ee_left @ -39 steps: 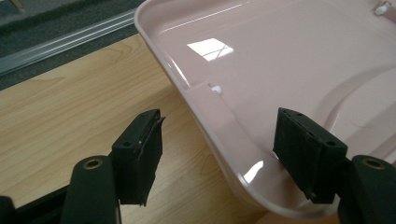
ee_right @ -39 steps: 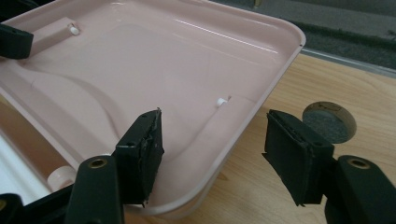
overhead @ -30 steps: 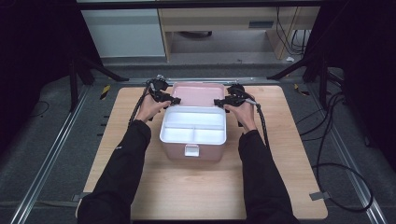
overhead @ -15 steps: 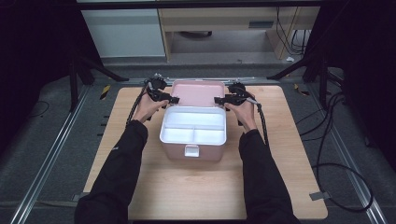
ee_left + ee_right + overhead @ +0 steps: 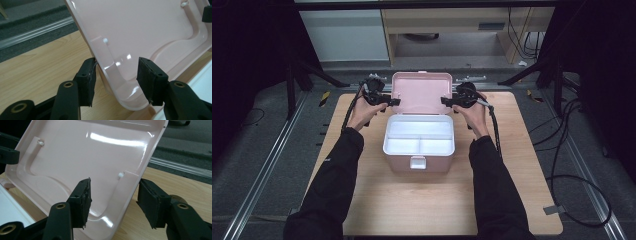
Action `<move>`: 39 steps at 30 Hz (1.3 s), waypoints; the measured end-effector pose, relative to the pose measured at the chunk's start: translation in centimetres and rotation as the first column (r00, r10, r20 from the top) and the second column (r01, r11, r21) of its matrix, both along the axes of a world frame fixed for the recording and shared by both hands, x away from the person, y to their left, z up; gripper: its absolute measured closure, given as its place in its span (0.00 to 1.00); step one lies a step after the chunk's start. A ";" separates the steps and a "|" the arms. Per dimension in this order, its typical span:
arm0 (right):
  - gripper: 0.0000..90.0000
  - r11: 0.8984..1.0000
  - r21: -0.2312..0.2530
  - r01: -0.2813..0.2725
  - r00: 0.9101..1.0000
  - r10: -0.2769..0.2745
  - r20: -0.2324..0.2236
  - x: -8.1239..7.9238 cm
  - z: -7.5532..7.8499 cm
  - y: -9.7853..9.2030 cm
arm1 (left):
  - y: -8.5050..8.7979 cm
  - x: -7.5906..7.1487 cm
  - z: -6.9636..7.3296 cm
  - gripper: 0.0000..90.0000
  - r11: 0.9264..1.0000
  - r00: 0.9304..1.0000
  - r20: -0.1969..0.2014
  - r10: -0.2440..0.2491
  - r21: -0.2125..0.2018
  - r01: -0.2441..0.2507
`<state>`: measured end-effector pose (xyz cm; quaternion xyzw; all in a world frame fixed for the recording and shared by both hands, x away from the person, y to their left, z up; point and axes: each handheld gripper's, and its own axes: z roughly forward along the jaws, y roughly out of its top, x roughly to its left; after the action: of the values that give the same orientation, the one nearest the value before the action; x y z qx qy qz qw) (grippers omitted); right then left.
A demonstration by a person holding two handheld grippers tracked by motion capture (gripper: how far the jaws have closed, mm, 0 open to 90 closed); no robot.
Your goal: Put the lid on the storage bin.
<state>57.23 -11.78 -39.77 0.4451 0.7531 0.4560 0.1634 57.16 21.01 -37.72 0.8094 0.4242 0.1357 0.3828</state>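
At bench centre, a pink box [image 5: 419, 145] sits with its lid [image 5: 420, 93] raised at 12 o'clock; left claw [image 5: 388, 101] and right claw [image 5: 448, 101] straddle the lid's side edges, jaws closing, not yet clamped.

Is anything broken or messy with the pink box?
Nothing stands out. The pink box sits flat on the wooden table, and its lid stands open with no cracks showing. The white tray inside looks clean. The left gripper and the right gripper straddle the lid's side edges.
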 end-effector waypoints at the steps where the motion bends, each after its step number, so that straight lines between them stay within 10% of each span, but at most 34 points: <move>1: 0.50 1.000 -0.004 -0.001 1.000 0.001 0.006 -0.2 0.3 0.1 | 0.0 -0.2 0.2 0.55 1.000 1.000 0.005 -0.001 0.006 0.001; 39: 0.52 0.996 -0.076 -0.038 0.984 0.050 0.173 -4.4 7.5 0.3 | 0.6 -4.8 6.4 0.60 0.999 0.984 0.177 -0.035 0.028 0.031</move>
<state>52.85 -11.47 -32.28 0.3804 0.7615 0.4693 0.2349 52.39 21.59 -31.36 0.8057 0.3731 0.2062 0.4113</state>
